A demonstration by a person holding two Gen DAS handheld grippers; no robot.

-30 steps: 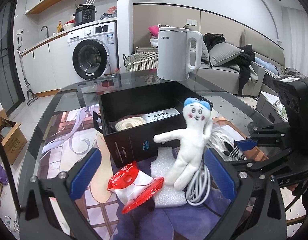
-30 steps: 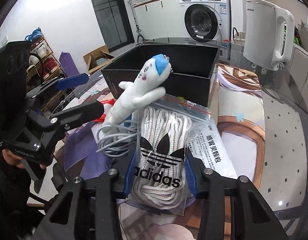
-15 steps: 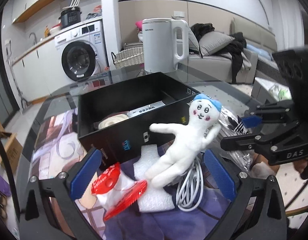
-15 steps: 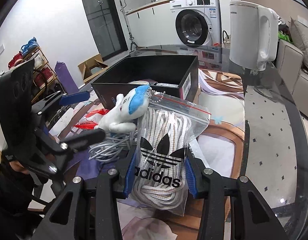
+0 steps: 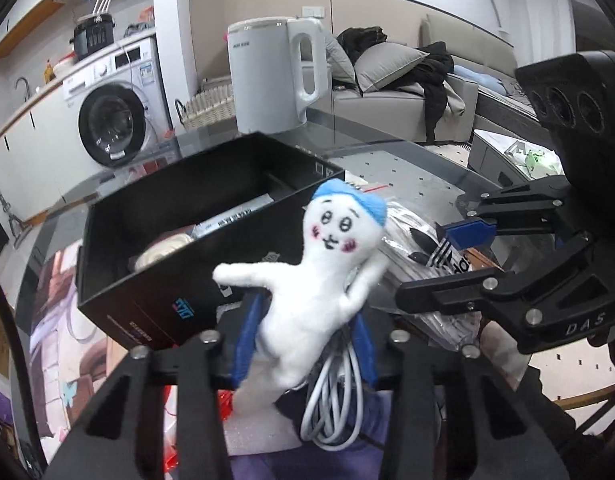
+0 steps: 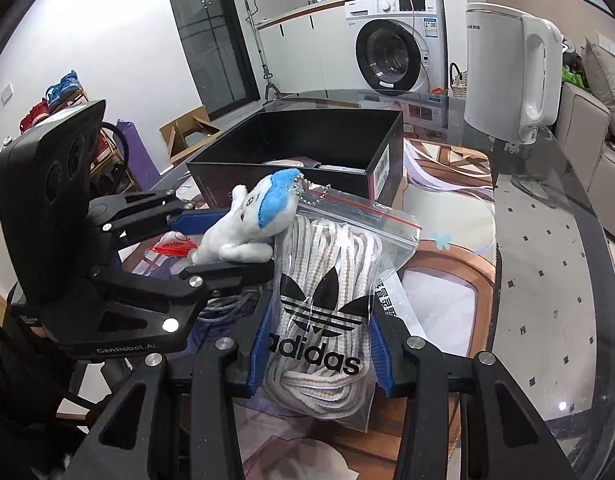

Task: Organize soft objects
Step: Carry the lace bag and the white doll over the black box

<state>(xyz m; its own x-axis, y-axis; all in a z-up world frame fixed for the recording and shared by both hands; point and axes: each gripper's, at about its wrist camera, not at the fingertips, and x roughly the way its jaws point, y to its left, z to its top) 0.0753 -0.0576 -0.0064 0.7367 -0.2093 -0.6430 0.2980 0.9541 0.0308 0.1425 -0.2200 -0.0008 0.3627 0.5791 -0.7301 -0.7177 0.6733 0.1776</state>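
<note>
The blue fingers (image 5: 247, 336) of the left gripper (image 5: 303, 340) are closed on the lower body of the doll (image 5: 307, 292), which is held upright just in front of the box (image 5: 179, 280), its blue-capped head level with the box's near wall. The grip low on the body is judged to leave the head and arms free, so that the doll can be carried over the wall and let go inside. The right gripper (image 6: 319, 344) is closed on the bag (image 6: 327, 292) of white laces, pinched at its lower half; the bag stands beside the doll, near the box's front corner, and is probably bound for the box as well. Under both, in front of the box, a coil of grey cable (image 5: 331, 396) and a white foam piece (image 5: 255, 428) are left lying. Inside the box a pale roll and a flat packet are seen. All of it is carried by a glass worktop (image 6: 547, 280). Behind the box a white kettle (image 6: 507, 68) is stood on the worktop; farther off are a washing machine (image 6: 395, 48) and a grey sofa (image 5: 407, 92).
</note>
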